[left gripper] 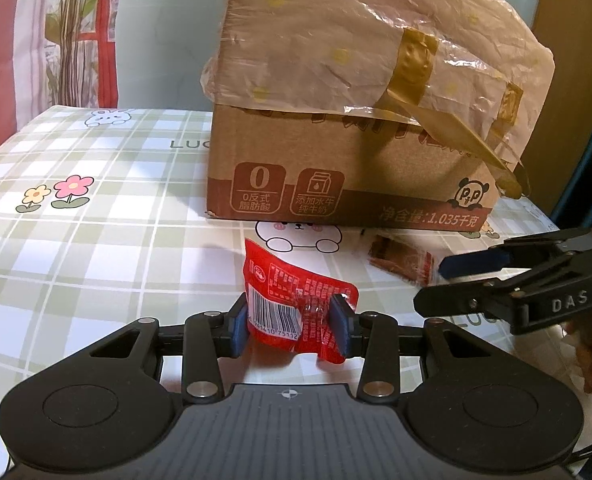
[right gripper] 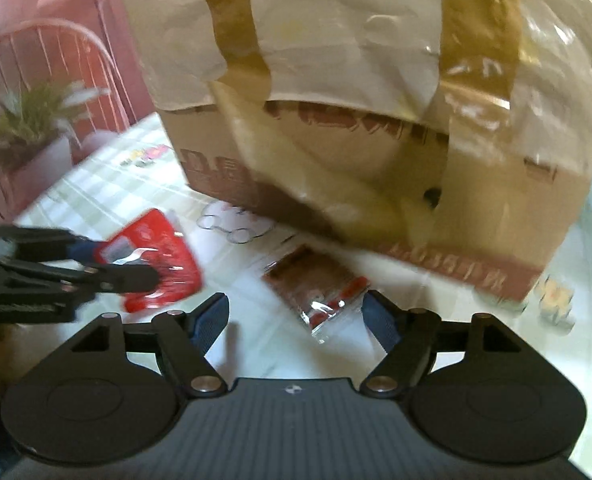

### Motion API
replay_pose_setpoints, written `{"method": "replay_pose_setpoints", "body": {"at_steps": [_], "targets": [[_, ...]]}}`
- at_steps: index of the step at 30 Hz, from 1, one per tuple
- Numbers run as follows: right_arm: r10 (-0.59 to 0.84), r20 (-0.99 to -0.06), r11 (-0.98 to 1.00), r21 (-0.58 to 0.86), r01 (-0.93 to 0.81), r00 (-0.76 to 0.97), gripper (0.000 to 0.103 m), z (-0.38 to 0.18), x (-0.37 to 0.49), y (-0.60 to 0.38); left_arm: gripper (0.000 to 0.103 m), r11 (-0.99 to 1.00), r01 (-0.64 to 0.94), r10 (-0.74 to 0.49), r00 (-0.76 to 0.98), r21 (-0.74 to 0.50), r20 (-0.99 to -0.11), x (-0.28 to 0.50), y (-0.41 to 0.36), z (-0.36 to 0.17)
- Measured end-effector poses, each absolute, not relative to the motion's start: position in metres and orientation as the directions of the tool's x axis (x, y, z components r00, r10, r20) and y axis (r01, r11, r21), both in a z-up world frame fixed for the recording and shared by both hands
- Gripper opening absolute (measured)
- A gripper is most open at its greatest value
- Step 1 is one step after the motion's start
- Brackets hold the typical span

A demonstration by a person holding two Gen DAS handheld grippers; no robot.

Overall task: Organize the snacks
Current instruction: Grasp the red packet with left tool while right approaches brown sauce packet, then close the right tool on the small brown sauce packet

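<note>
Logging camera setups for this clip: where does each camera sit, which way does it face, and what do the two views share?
Left wrist: sits on the left gripper, looking forward and down over the checked tablecloth at the cardboard box; its blue pads clamp a red snack packet.
Right wrist: sits on the right gripper, angled down at the box; jaws open around a brown snack packet on the cloth.
Shared: box, both packets, and each view shows the other gripper.

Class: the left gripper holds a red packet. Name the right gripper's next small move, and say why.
Probably ease the right gripper forward and down over the brown packet, then close. Its jaws stand open and empty, and that packet lies loose on the tablecloth just ahead, before the cardboard box.
</note>
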State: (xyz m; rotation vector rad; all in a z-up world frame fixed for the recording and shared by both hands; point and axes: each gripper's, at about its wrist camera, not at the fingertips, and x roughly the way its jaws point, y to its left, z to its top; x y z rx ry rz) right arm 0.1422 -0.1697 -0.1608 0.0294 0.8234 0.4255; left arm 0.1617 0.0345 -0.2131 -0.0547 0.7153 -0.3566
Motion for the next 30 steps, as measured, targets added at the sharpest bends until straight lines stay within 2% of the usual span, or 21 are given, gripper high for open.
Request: {"method": "replay_pose_setpoints", "body": {"at_steps": [1,3,7,15,16,18,22,25,30], "targets": [[0.407,-0.702,0.905,0.225,-0.36,0.584,0.077,-0.16,0.14,-0.17,0.043,0.938,0.301,-0.338,0.698,-0.17,-0.631,0.162,0.034,-0.213],[0.421,-0.705,0.897,0.233,-0.375,0.57,0.067,-0.157,0.139,-0.167,0.043,0.939,0.3,-0.338,0.699,-0.17,-0.63,0.161,0.034,-0.213],[0.336,-0.693,0.921,0.099,-0.378,0.637,0.068,-0.151,0.145,-0.161,0.043,0.938,0.3,-0.339,0.7,-0.173,-0.628,0.161,0.034,-0.214],[0.303,-0.693,0.906,-0.002,-0.422,0.654,0.067,-0.171,0.165,-0.142,0.044,0.939,0.303,-0.335,0.701,-0.163,-0.629,0.161,0.033,-0.214],[0.302,-0.689,0.909,0.001,-0.416,0.658,0.066,-0.172,0.166,-0.141,0.044,0.939,0.307,-0.335,0.699,-0.157,-0.632,0.162,0.032,-0.214],[0.305,-0.683,0.909,0.001,-0.417,0.663,0.052,-0.172,0.163,-0.141,0.05,0.938,0.32,-0.33,0.697,-0.136,-0.636,0.162,0.029,-0.213],[0.304,-0.678,0.912,0.005,-0.41,0.669,0.047,-0.173,0.151,-0.142,0.052,0.938,0.335,-0.307,0.696,-0.085,-0.65,0.162,0.018,-0.213],[0.308,-0.667,0.92,0.027,-0.391,0.678,0.046,-0.173,0.14,-0.145,0.027,0.934,0.341,-0.324,0.689,-0.105,-0.648,0.163,0.017,-0.208],[0.305,-0.656,0.928,0.04,-0.372,0.691,0.045,-0.172,0.128,-0.146,0.018,0.933,0.352,-0.317,0.718,-0.069,-0.62,0.155,0.014,-0.199]]}}
